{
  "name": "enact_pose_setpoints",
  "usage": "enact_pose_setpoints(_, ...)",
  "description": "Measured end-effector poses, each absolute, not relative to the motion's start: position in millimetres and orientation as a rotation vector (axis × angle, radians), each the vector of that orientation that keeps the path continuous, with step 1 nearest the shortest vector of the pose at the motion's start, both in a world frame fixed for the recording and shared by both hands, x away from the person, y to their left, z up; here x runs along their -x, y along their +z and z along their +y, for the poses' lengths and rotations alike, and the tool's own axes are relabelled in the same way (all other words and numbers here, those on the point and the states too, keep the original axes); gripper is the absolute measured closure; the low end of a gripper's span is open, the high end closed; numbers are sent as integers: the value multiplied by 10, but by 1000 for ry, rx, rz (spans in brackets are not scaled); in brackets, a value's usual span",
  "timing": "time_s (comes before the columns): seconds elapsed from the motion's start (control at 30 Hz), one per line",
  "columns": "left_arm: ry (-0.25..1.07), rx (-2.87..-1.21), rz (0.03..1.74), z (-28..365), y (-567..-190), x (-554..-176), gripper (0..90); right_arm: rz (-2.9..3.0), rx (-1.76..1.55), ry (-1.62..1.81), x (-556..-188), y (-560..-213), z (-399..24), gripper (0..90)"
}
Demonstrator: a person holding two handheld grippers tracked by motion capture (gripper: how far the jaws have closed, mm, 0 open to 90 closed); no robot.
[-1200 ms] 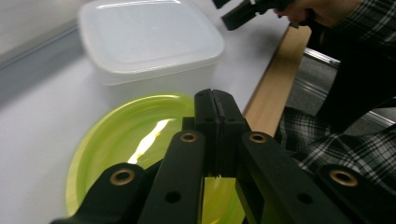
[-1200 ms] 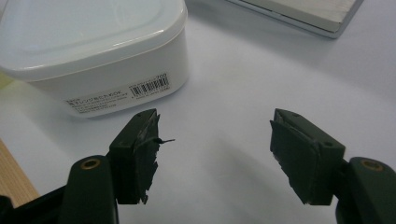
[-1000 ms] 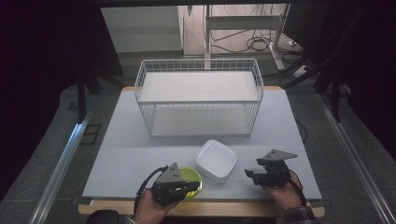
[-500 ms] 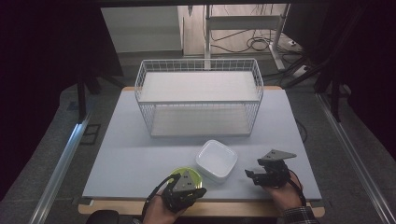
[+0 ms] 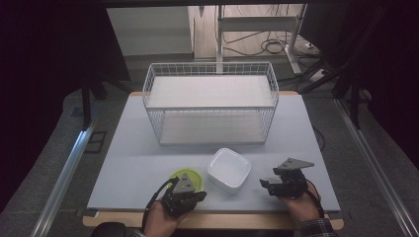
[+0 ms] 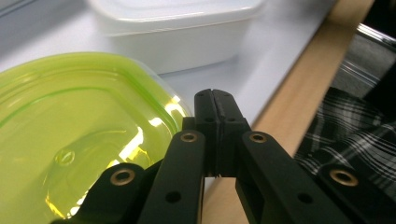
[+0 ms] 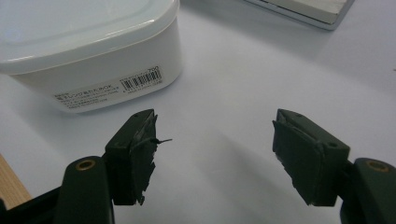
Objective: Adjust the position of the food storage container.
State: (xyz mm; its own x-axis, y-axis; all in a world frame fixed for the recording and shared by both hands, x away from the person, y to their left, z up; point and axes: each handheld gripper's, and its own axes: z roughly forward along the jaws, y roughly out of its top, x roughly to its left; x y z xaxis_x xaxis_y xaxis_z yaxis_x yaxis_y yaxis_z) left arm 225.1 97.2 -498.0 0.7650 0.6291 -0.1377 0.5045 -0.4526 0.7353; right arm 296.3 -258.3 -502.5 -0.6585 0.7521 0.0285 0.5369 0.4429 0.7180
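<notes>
Green lid (image 5: 188, 177) lies flat near the worktop's (image 5: 123, 163) near edge, left of middle, w/ the white lidded container (image 5: 229, 169) just beside it on its right. Left gripper (image 5: 188, 196) sits at the lid's near side; its fingers (image 6: 215, 109) are pressed together, nothing between them, tips just off the lid's rim toward the near edge – in the left gripper view the lid (image 6: 79, 135) lies left of the tips, container (image 6: 177, 32) beyond. Right gripper (image 5: 267, 185) is well apart from the lid, fingers (image 7: 135, 156) spread w/ bare worktop between, container (image 7: 88, 51) ahead-left. So left hand is far nearer the lid; prob. must open before any grasp.
</notes>
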Motion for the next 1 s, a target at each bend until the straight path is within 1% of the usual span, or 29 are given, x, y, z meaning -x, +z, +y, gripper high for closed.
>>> enact_pose_setpoints(0.27,205,-2065,943,1220,-5019,-2423,900,2409,-1110,1033,-2963,-5030,-2576,310)
enact_pose_setpoints(1.0,310,-1997,1089,1703,-5056,-2662,900,2412,-1114,1042,-2967,-5035,-2568,300)
